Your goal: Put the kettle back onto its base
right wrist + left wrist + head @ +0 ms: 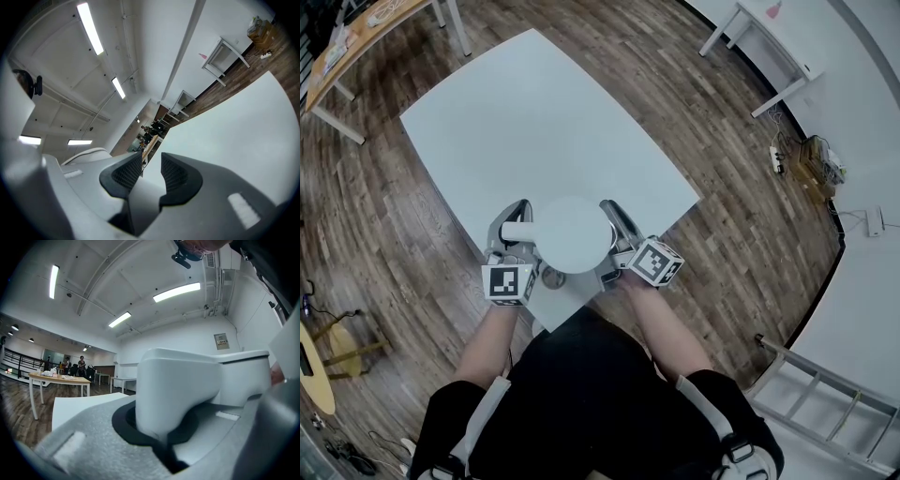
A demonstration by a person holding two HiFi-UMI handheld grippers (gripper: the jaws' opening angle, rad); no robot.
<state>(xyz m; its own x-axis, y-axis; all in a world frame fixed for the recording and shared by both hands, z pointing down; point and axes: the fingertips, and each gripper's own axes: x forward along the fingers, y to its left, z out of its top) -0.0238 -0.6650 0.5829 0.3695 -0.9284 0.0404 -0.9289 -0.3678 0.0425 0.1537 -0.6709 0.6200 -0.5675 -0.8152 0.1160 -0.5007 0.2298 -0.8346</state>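
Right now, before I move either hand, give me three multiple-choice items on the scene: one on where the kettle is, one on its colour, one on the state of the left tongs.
1. Where is the kettle?
A. At the near end of the table
B. On the floor
C. At the table's far end

2. What colour is the kettle?
A. Black
B. White
C. Red

3. What state are the left tongs in?
A. Open and empty
B. Shut on the kettle's handle
C. Out of view

Answers:
1. A: the head view shows its round top by the table's nearest corner, with tongs on either side.
2. B: lid, body and handle all show white.
3. B: the left gripper view shows the pads closed around the handle.
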